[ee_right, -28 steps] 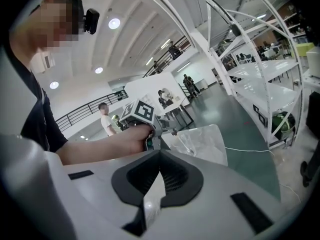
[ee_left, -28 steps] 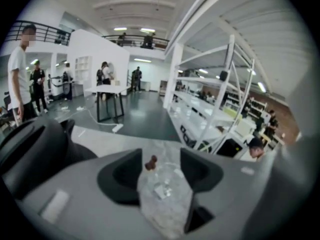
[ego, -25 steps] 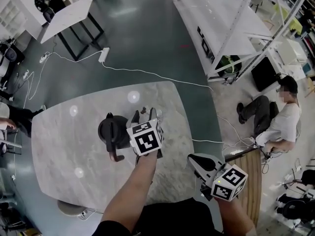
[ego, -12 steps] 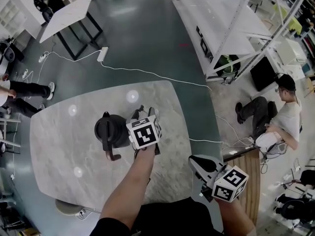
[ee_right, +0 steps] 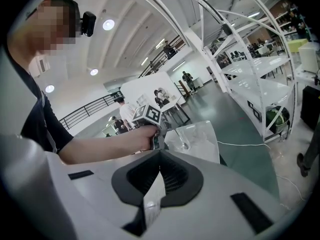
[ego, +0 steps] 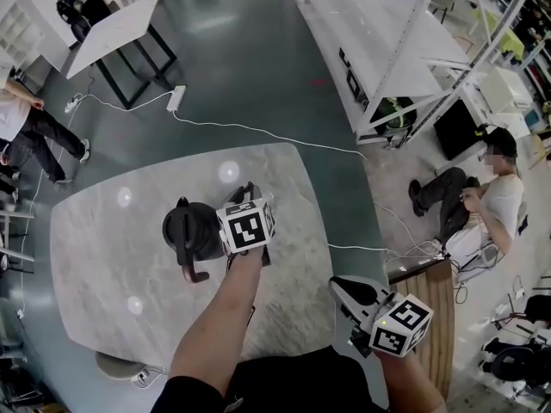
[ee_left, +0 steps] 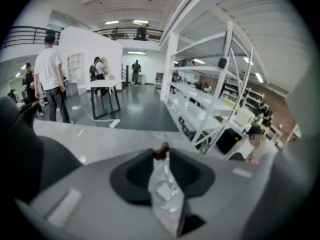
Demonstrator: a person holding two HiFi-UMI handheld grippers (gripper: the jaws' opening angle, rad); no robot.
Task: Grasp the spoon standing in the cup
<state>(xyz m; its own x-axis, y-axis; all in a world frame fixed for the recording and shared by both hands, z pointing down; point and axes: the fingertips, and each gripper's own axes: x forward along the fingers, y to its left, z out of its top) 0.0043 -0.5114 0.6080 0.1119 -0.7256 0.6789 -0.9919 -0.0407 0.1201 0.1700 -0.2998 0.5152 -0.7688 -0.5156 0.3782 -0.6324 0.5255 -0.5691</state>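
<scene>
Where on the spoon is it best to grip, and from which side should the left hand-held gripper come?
Grip the spoon by the brown top of its handle, from the near side: it seems upright, with only that end free. The left hand-held gripper is closing its jaws on it.

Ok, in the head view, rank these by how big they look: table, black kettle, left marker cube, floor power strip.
1. table
2. black kettle
3. left marker cube, close behind the kettle but nearer the camera, so that pair is unsure
4. power strip
</scene>
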